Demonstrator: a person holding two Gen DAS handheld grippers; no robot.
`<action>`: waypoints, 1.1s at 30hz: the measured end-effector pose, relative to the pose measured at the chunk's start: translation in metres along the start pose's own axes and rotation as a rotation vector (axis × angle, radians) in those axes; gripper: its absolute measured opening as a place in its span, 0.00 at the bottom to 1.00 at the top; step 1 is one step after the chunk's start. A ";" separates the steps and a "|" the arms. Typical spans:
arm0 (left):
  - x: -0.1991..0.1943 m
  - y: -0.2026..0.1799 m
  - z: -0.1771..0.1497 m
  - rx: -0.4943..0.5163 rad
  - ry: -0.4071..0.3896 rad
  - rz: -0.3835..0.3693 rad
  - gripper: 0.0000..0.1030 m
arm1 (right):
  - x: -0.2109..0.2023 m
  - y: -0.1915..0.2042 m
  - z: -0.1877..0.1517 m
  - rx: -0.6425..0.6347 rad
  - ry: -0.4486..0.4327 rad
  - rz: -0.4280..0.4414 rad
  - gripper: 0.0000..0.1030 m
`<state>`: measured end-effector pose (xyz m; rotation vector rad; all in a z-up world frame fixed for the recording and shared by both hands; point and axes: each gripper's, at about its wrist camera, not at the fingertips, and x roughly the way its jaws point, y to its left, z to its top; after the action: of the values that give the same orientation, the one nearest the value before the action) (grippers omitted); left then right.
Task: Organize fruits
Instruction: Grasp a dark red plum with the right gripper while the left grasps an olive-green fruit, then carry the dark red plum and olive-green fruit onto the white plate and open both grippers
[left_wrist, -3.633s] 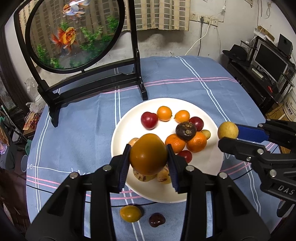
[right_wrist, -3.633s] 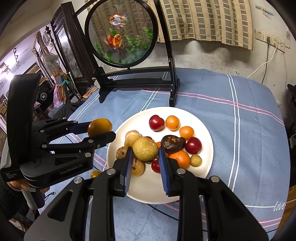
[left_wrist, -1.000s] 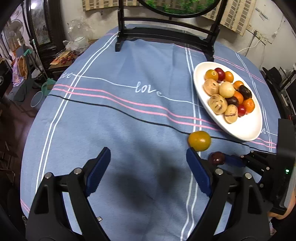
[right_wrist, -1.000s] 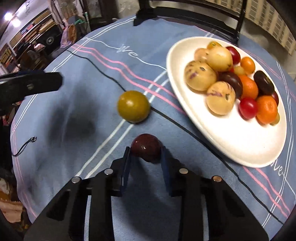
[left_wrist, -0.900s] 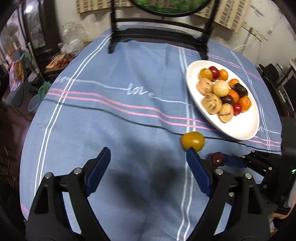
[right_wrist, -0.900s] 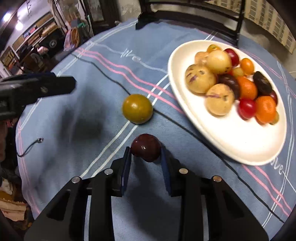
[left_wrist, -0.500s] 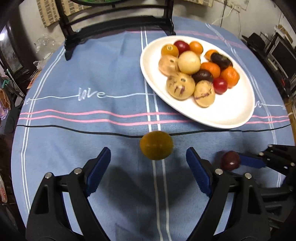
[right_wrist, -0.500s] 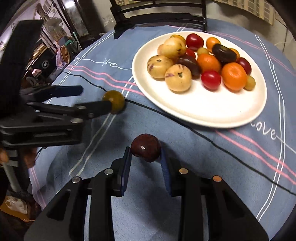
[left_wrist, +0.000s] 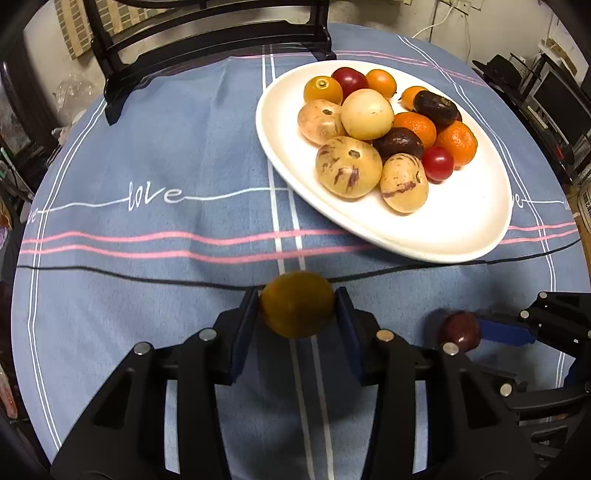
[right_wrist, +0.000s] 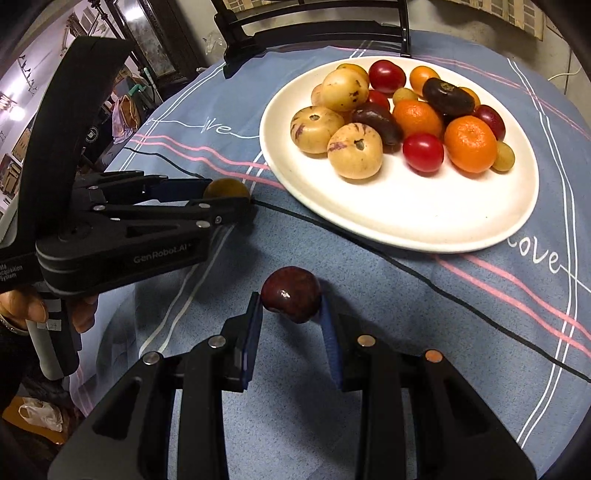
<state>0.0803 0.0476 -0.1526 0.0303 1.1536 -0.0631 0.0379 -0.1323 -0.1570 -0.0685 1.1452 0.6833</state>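
near the front edge of the round table (left_wrist: 147, 155), short of the white plate (left_wrist: 461, 221), the left gripper (left_wrist: 297, 317) is clamped on a yellow-orange round fruit (left_wrist: 297, 304), its blue pads pressed to both sides. to its right, the right gripper (right_wrist: 291, 314) grips a dark red plum-like fruit (right_wrist: 291, 293) between its pads, also short of the plate's near rim. whether either fruit touches the cloth cannot be told. on the plate lies a heap of purple-streaked pale melons (left_wrist: 349, 166), oranges (left_wrist: 456, 142), red cherry tomatoes (left_wrist: 437, 163) and dark purple fruits (left_wrist: 436, 107), crowded toward its far side. a blue tablecloth (left_wrist: 184, 147) with pink stripes and white "love" lettering covers the table, a thin black cable (left_wrist: 110, 275) runs across it, and a black wooden stand (left_wrist: 207, 40) sits at the far edge.
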 end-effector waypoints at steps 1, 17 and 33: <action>-0.002 0.000 -0.001 -0.001 -0.001 0.000 0.42 | 0.000 0.000 -0.001 0.002 0.000 0.001 0.31; -0.062 -0.016 -0.019 0.025 -0.086 0.031 0.42 | -0.025 0.012 -0.016 0.020 -0.046 0.023 0.31; -0.125 -0.045 -0.004 0.070 -0.211 0.027 0.42 | -0.107 0.018 -0.006 -0.016 -0.224 -0.005 0.31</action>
<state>0.0230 0.0072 -0.0392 0.0995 0.9397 -0.0808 -0.0019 -0.1696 -0.0629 -0.0080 0.9241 0.6784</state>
